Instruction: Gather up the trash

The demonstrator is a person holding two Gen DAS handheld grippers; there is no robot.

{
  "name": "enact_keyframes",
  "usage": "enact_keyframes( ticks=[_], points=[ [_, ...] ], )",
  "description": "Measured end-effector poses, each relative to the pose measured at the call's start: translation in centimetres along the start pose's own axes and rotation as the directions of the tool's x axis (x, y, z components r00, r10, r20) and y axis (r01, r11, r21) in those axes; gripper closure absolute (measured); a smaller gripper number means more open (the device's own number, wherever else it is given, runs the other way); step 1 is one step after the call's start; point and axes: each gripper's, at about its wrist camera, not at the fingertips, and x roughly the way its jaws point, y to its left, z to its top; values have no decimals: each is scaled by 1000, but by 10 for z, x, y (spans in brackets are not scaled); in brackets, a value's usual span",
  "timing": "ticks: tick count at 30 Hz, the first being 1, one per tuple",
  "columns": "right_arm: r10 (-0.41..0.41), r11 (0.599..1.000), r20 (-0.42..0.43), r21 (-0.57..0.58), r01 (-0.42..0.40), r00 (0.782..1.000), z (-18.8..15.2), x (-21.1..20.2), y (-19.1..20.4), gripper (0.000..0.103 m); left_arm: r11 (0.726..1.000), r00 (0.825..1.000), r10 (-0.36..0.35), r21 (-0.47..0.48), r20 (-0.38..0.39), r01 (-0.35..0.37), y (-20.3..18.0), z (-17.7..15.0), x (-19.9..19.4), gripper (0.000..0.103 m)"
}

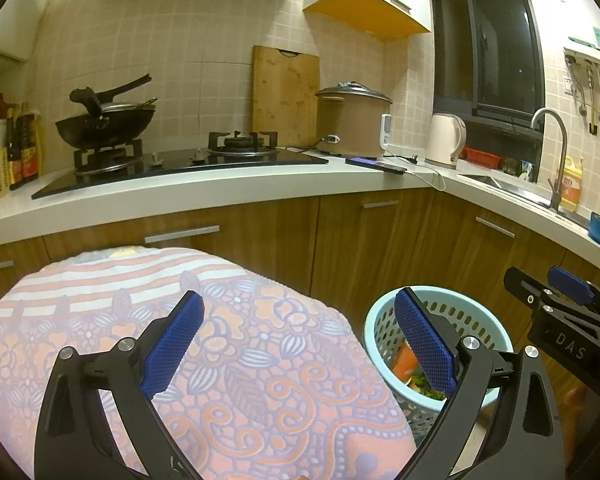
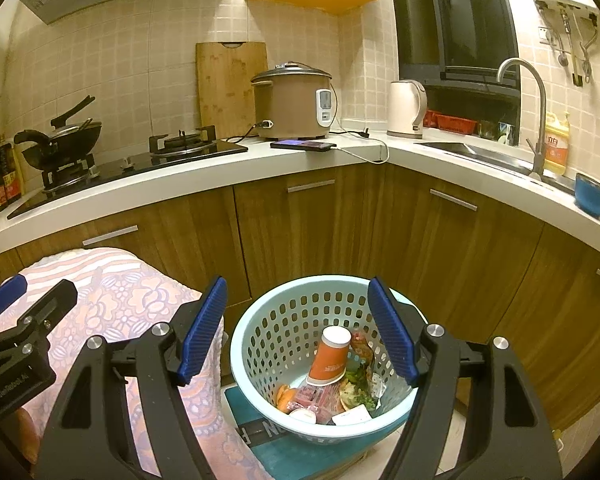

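Note:
A light blue perforated basket stands on the floor by the cabinets. It holds an orange paper cup, wrappers and food scraps. My right gripper is open and empty, above the basket with its jaws wide apart. My left gripper is open and empty over a floral cloth-covered surface, with the basket to its right. The right gripper's body shows at the right edge of the left wrist view. The left gripper's body shows at the left edge of the right wrist view.
A curved white counter runs above brown cabinets. On it are a wok, gas hob, rice cooker, phone, kettle, sink with tap and a blue bowl. The basket rests on a teal box.

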Motion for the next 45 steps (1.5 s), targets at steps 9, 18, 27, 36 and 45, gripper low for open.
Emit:
enact_keyframes(
  ticks=[9, 18, 27, 36, 45],
  points=[
    [-3, 1000, -3, 9, 3, 1000, -1, 0, -1, 32, 1000, 1000, 12, -10, -4, -12, -2, 0, -1, 9],
    [-3, 1000, -3, 10, 3, 1000, -2, 0, 0, 32, 1000, 1000, 14, -14, -7, -14, -2, 1, -1, 8],
    [-2, 1000, -5, 10, 2, 1000, -3, 0, 1, 32, 1000, 1000, 25, -16, -9, -25, -1, 1, -2, 8],
    [13, 999, -15, 34, -12, 1000, -6, 1, -2, 32, 999, 1000, 30, -15, -9, -30, -2, 1, -2, 8],
    [15, 999, -16, 31, -14, 1000, -6, 2, -3, 32, 999, 999, 33, -14, -10, -34, -3, 1, -2, 8]
  ],
)
